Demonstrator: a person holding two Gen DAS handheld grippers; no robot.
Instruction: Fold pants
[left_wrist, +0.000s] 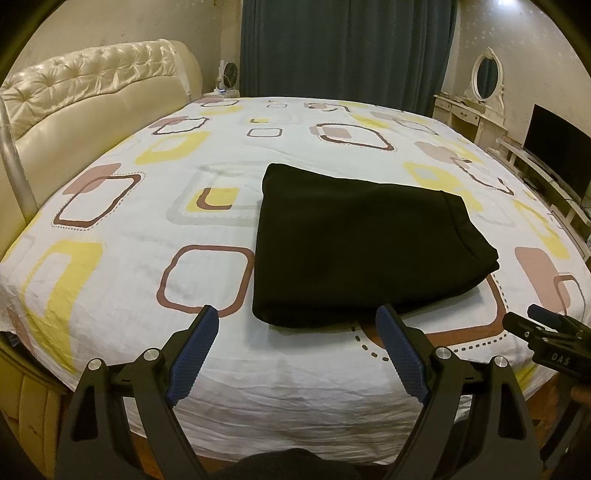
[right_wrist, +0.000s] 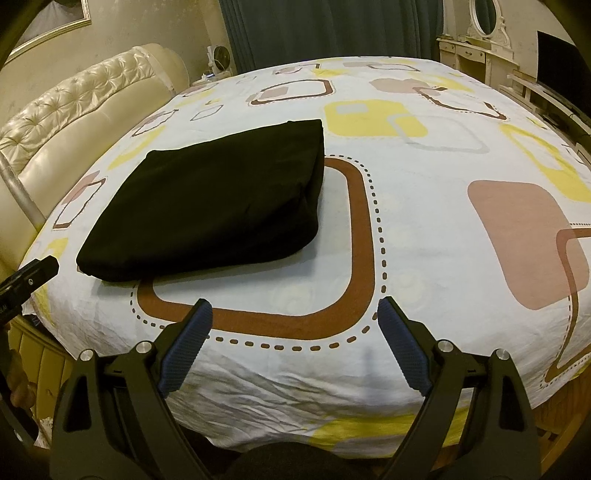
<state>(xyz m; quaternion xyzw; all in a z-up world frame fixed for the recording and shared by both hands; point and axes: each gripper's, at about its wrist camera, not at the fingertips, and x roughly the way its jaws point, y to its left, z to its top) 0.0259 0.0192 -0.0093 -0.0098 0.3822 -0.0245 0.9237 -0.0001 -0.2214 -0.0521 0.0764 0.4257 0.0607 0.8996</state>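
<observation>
The black pants (left_wrist: 354, 243) lie folded into a compact rectangle on the patterned bedsheet (left_wrist: 147, 229), near the bed's front edge. In the right wrist view the same folded pants (right_wrist: 214, 199) sit left of centre. My left gripper (left_wrist: 297, 317) hovers open just short of the bundle's near edge, nothing between its blue pads. My right gripper (right_wrist: 295, 308) is open too, over bare sheet to the right of the pants, and its tip shows at the right edge of the left wrist view (left_wrist: 539, 325). The left gripper's tip pokes in at the left edge (right_wrist: 33, 275).
A cream tufted headboard (left_wrist: 92, 85) runs along the left. Dark curtains (left_wrist: 347, 48) hang behind the bed. A white dresser with an oval mirror (left_wrist: 485, 77) and a dark TV screen (left_wrist: 554, 147) stand at the right. The bed's front edge drops off right below both grippers.
</observation>
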